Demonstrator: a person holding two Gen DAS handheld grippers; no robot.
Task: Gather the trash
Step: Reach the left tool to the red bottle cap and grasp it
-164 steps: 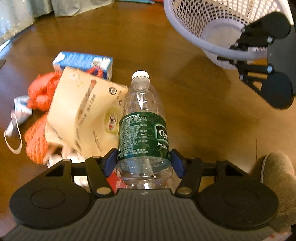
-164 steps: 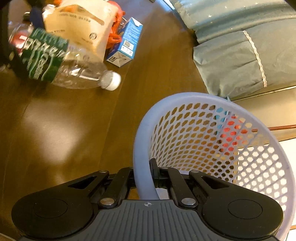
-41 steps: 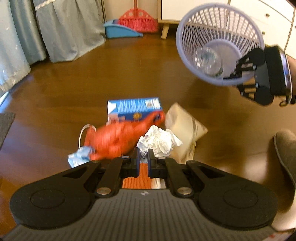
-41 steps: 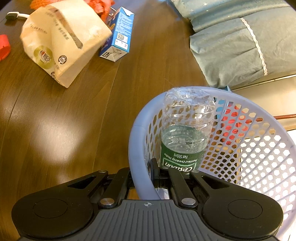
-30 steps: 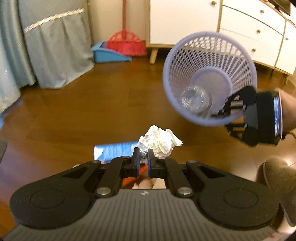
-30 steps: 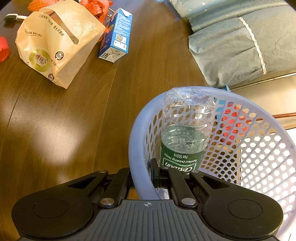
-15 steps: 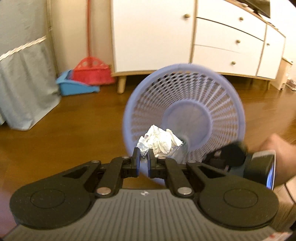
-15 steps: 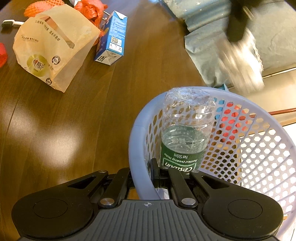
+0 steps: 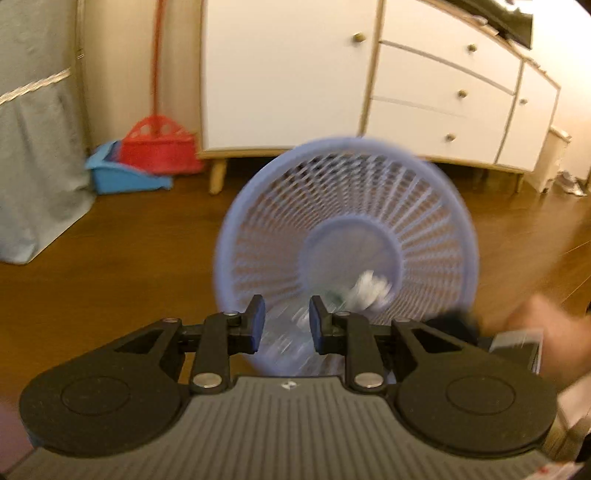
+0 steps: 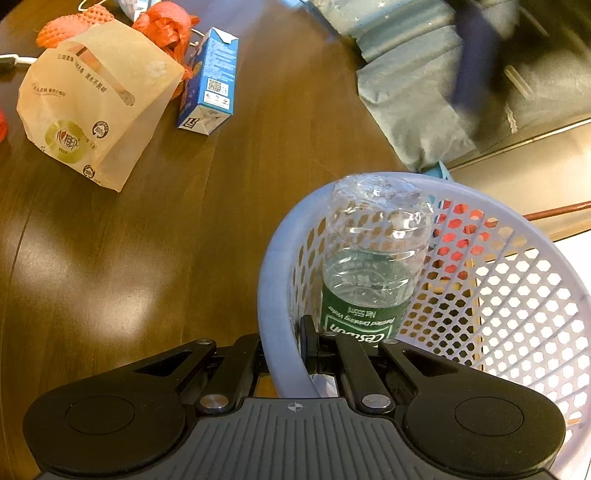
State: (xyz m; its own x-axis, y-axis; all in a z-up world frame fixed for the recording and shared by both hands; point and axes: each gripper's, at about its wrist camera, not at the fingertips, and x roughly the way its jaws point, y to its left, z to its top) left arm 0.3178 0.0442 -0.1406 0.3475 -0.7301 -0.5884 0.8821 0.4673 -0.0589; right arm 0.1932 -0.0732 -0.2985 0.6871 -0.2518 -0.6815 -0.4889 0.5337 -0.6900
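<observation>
My left gripper point(image 9: 283, 319) is open right at the mouth of the lilac mesh basket point(image 9: 448, 206), with nothing between its fingers. A crumpled white paper ball point(image 9: 370, 292) lies blurred inside the basket, near its bottom. My right gripper point(image 10: 283, 345) is shut on the basket's rim point(image 10: 275, 291) and holds it tilted. A clear water bottle point(image 10: 373, 266) with a green label stands upside down in the basket. On the wooden floor lie a tan paper bag point(image 10: 98, 99), a blue carton point(image 10: 210, 85) and red netting point(image 10: 166, 22).
A white dresser point(image 9: 369, 74) on wooden legs stands behind the basket. A red broom and blue dustpan point(image 9: 147, 162) lean at the back left, beside grey-green fabric point(image 9: 33, 147). A hand point(image 9: 543, 332) holds the right gripper. Teal bedding point(image 10: 436, 92) lies past the basket.
My left gripper has opened and let go of the paper ball, which now lies in the basket. The basket is closer to the left gripper than before. The right gripper kept its hold.
</observation>
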